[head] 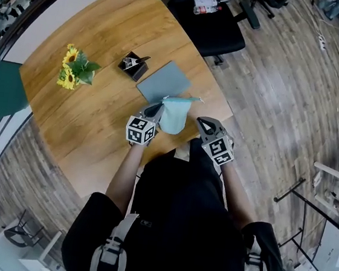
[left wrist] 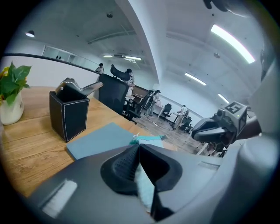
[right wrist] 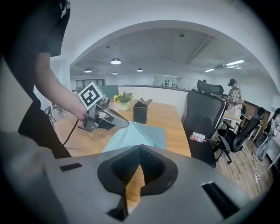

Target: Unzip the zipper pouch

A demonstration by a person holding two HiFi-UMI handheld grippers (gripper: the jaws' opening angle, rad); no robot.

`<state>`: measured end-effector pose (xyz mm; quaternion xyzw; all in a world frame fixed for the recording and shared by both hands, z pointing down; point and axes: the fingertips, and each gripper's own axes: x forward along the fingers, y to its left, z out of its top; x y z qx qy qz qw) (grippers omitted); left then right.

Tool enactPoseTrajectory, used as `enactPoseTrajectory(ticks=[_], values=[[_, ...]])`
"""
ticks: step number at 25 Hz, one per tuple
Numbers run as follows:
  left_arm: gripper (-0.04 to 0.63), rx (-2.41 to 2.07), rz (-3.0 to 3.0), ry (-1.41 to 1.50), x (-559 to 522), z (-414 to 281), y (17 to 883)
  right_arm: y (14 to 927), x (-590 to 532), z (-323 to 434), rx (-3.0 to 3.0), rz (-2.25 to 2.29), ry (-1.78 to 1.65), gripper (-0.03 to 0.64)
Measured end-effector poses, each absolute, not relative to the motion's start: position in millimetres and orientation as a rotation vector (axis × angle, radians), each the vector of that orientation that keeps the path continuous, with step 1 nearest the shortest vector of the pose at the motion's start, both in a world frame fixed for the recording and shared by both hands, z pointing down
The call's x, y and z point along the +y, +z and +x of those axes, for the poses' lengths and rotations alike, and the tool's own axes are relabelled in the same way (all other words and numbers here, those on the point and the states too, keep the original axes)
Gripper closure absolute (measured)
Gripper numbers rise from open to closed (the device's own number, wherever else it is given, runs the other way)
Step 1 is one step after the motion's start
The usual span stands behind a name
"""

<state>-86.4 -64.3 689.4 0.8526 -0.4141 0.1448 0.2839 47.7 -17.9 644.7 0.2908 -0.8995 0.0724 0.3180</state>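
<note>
Wooden table (head: 97,130), left gripper (head: 156,108) fingers pinching teal pouch (head: 174,116), zipper (left wrist: 151,138) indistinct, right gripper (head: 205,124) fingers closed, empty

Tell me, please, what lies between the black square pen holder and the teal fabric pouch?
A flat grey-blue rectangular mat lies between the black pen holder and the teal pouch, shown in the head view.
</note>
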Motion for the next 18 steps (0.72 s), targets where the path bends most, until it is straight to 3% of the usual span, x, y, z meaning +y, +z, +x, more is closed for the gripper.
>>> enactPoseTrajectory(ticks=[18], values=[[0.586, -0.906, 2.589, 0.516, -34, -40, 641, 625, -24, 37, -2.398, 0.769, 0.118, 0.612]])
